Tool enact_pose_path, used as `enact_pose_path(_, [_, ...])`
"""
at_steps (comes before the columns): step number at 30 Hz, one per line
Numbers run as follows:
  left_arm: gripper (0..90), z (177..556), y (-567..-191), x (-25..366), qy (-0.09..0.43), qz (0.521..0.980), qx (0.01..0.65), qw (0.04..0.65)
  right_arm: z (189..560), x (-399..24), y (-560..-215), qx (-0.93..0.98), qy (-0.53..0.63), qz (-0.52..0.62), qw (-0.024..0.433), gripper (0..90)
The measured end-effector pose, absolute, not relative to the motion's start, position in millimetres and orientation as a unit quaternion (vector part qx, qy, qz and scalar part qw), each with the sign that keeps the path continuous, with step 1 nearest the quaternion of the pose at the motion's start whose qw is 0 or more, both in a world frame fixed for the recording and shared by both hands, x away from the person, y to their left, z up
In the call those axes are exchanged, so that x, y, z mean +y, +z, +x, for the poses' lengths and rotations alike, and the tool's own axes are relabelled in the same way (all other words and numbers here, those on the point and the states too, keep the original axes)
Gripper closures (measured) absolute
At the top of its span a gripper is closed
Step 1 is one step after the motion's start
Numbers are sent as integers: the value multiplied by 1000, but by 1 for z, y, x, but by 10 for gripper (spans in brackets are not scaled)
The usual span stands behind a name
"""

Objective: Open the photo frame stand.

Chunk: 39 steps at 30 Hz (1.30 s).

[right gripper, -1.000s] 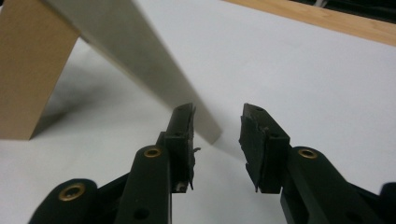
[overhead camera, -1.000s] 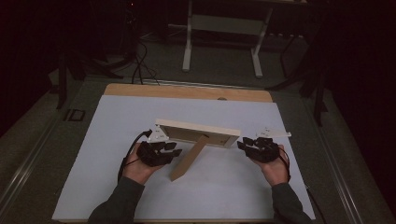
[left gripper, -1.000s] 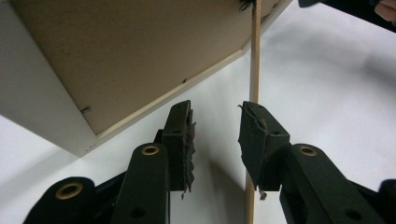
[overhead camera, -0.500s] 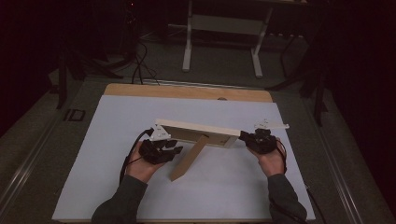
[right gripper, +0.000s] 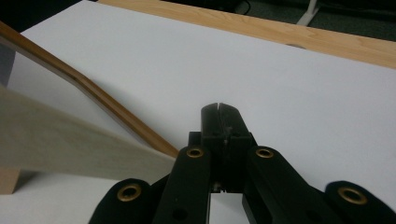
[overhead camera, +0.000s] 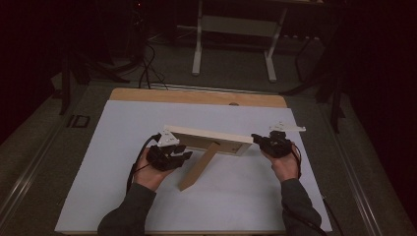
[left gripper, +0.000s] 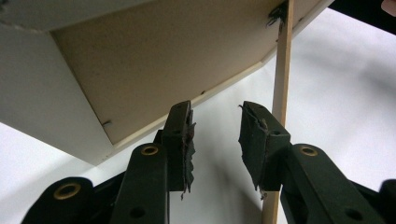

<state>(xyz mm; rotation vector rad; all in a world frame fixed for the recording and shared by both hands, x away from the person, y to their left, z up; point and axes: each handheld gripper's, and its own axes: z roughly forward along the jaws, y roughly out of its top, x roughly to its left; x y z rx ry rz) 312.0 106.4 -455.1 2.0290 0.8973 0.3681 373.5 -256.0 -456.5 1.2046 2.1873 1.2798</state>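
Note:
A light wooden picture frame (overhead camera: 206,135) stands on the white sheet (overhead camera: 246,201), its back toward me, propped by its brown stand leg (overhead camera: 199,167). My left gripper (overhead camera: 179,151) sits at the frame's left end, low to the sheet. In the left gripper view the left gripper (left gripper: 215,135) is open with nothing between the pads, below the frame's back (left gripper: 154,60), and the stand leg (left gripper: 282,70) rises just behind the right jaw. My right gripper (overhead camera: 258,140) is at the frame's right end. Its jaws have just closed: the right gripper (right gripper: 219,109) is shut on nothing, beside the frame's corner (right gripper: 56,135).
The white sheet covers a wooden table whose bare strip (overhead camera: 196,96) shows along the far edge. Beyond it on the dark floor stand a white metal stand (overhead camera: 236,29) and cables (overhead camera: 145,73). Open sheet lies in front of and behind the frame.
My right gripper has moved a little away from me and leftward, up to the frame's right end. The left hand and the frame have stayed in place.

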Motion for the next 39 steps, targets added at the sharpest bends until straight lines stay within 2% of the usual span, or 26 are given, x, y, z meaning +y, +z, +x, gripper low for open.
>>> enact_pose_path(6, [666, 313, -455, 102, 149, 813, 360, 432, 377, -253, -454, 764, 464, 421, 154, 900])
enact_pose_path(29, [896, 324, -456, 94, 145, 805, 375, 437, 381, -241, -455, 765, 489, 404, 115, 900])
enact_pose_path(39, [900, 326, -451, 91, 148, 804, 375, 438, 380, -238, -457, 769, 490, 397, 107, 900])
